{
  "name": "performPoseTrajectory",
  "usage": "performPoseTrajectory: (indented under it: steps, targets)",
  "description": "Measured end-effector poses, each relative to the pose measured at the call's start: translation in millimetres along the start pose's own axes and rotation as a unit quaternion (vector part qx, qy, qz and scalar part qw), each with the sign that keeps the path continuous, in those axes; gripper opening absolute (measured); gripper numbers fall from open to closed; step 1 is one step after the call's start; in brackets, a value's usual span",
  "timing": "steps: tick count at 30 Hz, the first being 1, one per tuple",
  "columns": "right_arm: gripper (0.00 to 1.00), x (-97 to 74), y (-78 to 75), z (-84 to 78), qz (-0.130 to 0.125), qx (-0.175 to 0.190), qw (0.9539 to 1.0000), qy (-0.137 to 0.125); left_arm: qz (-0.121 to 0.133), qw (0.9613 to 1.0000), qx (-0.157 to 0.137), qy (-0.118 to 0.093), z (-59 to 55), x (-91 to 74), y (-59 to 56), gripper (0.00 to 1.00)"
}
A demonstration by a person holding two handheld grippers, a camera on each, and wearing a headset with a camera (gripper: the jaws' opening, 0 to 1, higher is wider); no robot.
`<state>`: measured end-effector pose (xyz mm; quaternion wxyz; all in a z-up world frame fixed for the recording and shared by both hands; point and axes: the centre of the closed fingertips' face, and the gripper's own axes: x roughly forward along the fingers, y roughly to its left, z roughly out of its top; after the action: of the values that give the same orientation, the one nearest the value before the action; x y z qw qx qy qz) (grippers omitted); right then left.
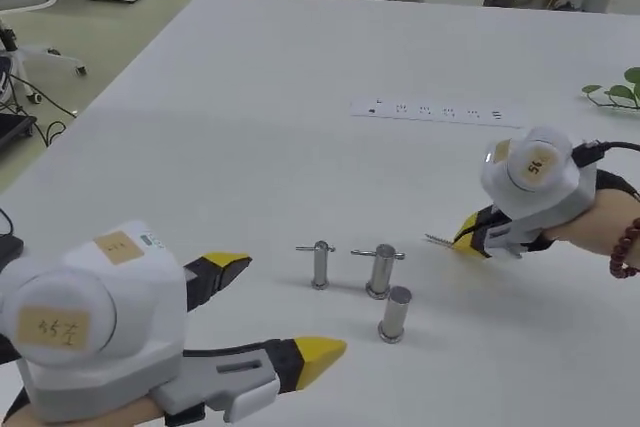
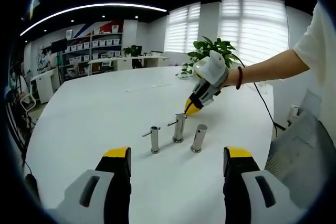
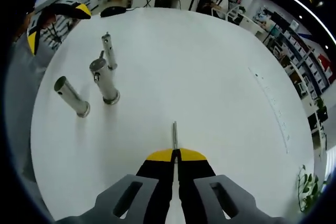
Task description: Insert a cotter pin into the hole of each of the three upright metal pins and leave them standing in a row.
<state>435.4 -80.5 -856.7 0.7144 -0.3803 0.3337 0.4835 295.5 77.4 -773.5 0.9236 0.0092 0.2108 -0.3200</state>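
Note:
Three metal pins stand on the white table. The left pin (image 1: pixel 320 265) and the middle pin (image 1: pixel 380 270) each carry a cotter pin through the top. The nearest pin (image 1: pixel 396 314) has none. My right gripper (image 1: pixel 462 238) is to the right of the pins, shut on a cotter pin (image 3: pixel 175 134) that juts toward them. In the right gripper view the pins stand at upper left (image 3: pixel 105 80). My left gripper (image 1: pixel 280 312) is open at the near left, its yellow-tipped fingers (image 2: pixel 117 156) spread wide with nothing between them, and the pins (image 2: pixel 179 128) lie ahead of it.
A white power strip (image 1: pixel 437 112) lies on the table beyond the pins. A potted plant (image 1: pixel 618 93) sits at the far right edge. Office chairs and desks stand past the table's far side. A person's arm with a bead bracelet (image 1: pixel 624 247) holds the right gripper.

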Motion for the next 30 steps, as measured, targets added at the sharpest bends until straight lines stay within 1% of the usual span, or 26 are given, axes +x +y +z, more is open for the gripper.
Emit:
performPoseTrajectory:
  steps: [3, 4, 5, 7, 10, 11, 16, 19, 24, 26, 28, 29, 30]
  targets:
    - [0.02, -8.1, 2.0, 5.4, -0.012, -0.016, 0.9998, -0.009, -0.008, 0.9999, -0.012, -0.001, 2.1, 1.8, -2.6, 0.66]
    - [0.02, -10.6, 3.5, 7.5, -0.012, -0.018, 0.9997, -0.012, -0.01, 0.9999, -0.014, -0.001, 2.7, 2.4, -3.5, 0.64]
    - [0.02, -14.8, 5.5, 12.6, -0.015, -0.028, 0.9993, -0.02, -0.013, 0.9998, -0.015, -0.003, 3.9, 3.1, -4.6, 0.63]
    - [0.02, -21.6, 8.5, 19.1, -0.021, -0.045, 0.9984, -0.026, -0.022, 0.9996, -0.017, -0.005, 8.3, 5.1, -8.2, 0.61]
    - [0.02, -30.1, 12.5, 29.4, -0.028, -0.06, 0.997, -0.041, -0.032, 0.9994, -0.015, -0.003, 13.2, 8.5, -11.9, 0.58]
    - [0.02, -33.8, 14.9, 34.8, -0.029, -0.068, 0.9961, -0.049, -0.035, 0.9993, -0.014, -0.001, 14.5, 9.7, -12.6, 0.56]
    - [0.02, -48.0, 25.6, 52.5, -0.036, -0.1, 0.9919, -0.07, -0.047, 0.9988, -0.01, 0.011, 22.7, 15.2, -13.7, 0.52]
    - [0.02, -55.0, 31.1, 63.2, -0.039, -0.119, 0.9885, -0.085, -0.057, 0.9982, -0.014, 0.015, 27.4, 18.3, -14.9, 0.49]
    - [0.02, -63.8, 39.7, 78.6, -0.045, -0.14, 0.9835, -0.105, -0.062, 0.9975, -0.025, 0.019, 35.4, 25.8, -14.2, 0.47]
    - [0.02, -66.6, 42.7, 83.8, -0.049, -0.148, 0.9815, -0.111, -0.066, 0.997, -0.034, 0.021, 37.8, 29.4, -14.2, 0.45]
    - [0.02, -69.4, 45.9, 89.1, -0.052, -0.156, 0.9792, -0.119, -0.072, 0.9959, -0.049, 0.025, 39.0, 32.6, -15.0, 0.42]
    - [0.02, -71.1, 48.0, 92.2, -0.054, -0.161, 0.9777, -0.124, -0.075, 0.9955, -0.053, 0.024, 39.8, 33.8, -15.4, 0.42]
    - [0.02, -72.0, 49.5, 94.1, -0.054, -0.163, 0.9768, -0.128, -0.077, 0.9949, -0.063, 0.021, 41.3, 35.5, -15.7, 0.42]
